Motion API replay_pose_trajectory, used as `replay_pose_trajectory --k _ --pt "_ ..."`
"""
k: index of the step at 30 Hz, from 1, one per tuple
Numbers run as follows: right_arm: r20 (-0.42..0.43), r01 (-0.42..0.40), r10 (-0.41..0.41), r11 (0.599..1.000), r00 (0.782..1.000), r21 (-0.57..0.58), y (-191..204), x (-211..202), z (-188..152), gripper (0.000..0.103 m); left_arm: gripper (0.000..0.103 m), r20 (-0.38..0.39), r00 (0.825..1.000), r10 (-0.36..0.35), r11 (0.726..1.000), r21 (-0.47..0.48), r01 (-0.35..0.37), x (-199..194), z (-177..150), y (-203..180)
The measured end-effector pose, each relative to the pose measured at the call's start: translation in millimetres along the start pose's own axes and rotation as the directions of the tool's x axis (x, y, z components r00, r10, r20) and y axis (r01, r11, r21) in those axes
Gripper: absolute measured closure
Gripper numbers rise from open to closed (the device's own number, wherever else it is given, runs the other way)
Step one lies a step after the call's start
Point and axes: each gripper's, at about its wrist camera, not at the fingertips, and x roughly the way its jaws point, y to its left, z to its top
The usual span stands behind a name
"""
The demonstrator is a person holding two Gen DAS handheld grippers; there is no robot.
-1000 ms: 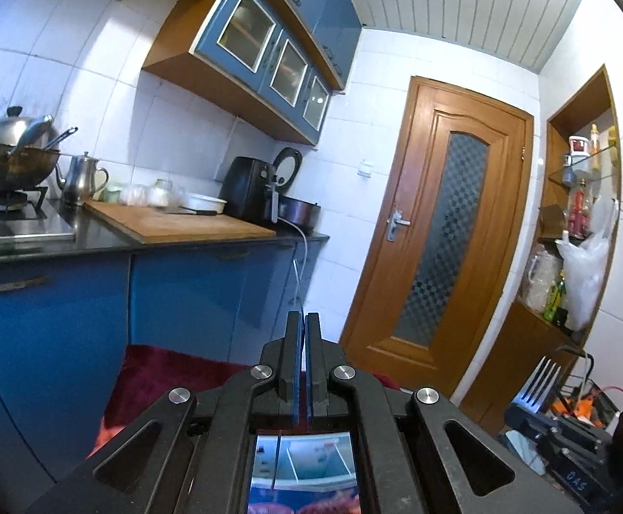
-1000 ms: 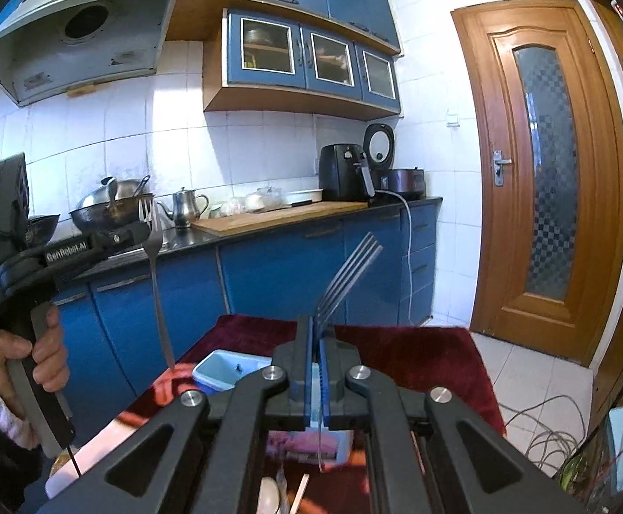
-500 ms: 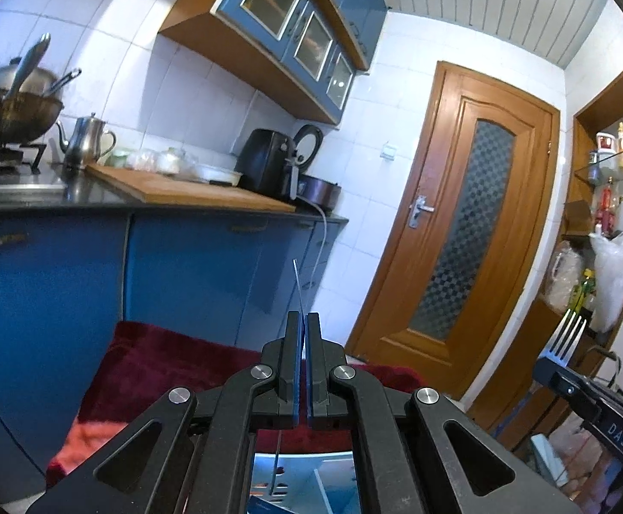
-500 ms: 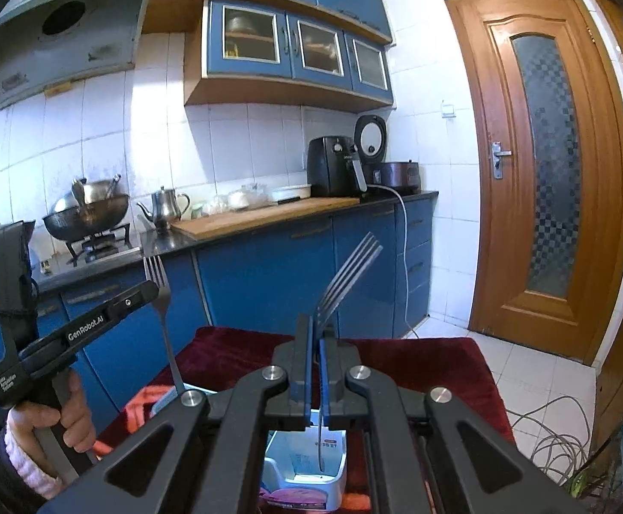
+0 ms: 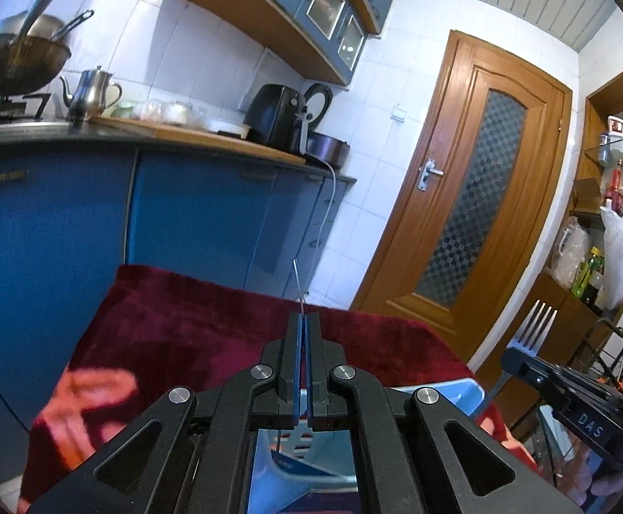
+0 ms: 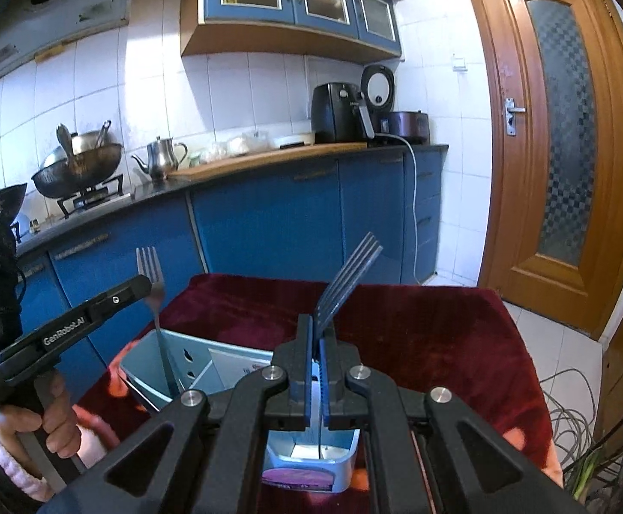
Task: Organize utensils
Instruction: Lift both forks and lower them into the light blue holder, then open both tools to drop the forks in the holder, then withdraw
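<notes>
Both hands have come down over the last second, so the left gripper [image 6: 151, 289], clamped on one fork [image 6: 153, 282], now dips its handle into the blue caddy [image 6: 140, 364] on the red-draped bench [image 6: 440, 334], while the right gripper [image 6: 316, 330], clamped on the second fork [image 6: 350, 274], hangs just above it, release likely next.

Before you stands a desk [image 6: 461, 325] covered edge to edge by a dark red velvety cloth [image 6: 243, 300] with orange-pink patterning toward the near-left corner. Directly on the cloth, near the front edge and left of centre, rests a pale blue plastic utensil holder [image 6: 140, 364] with upright dividers and slotted walls.
</notes>
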Motion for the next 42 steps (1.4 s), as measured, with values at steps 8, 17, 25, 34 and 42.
replay_pose_trajectory --k 8,17,25,34,42 --pt "-0.043 -0.001 0.001 1.0 0.999 0.001 -3 9 -10 0.098 0.103 -0.028 1.0 0.001 1.0 0.008 0.0 -2 -11 1" --pt "-0.017 0.005 -0.005 1.0 1.0 -0.001 -3 5 -8 0.098 0.102 -0.051 0.999 0.011 1.0 0.011 -0.01 -7 -17 5" --pt "0.007 0.0 0.0 1.0 1.0 0.024 -1 -12 -8 0.095 0.088 -0.079 0.997 0.011 1.0 0.02 -0.01 -23 -17 0" --pt "0.02 -0.016 0.015 0.999 1.0 0.03 11 -54 -15 0.09 0.087 -0.132 0.991 0.012 0.999 0.036 -0.007 -54 -19 -5" --pt "0.003 -0.036 0.036 0.999 0.999 0.04 17 -89 -29 0.084 0.087 -0.223 0.974 0.035 0.991 0.13 -0.006 -79 -35 -19"
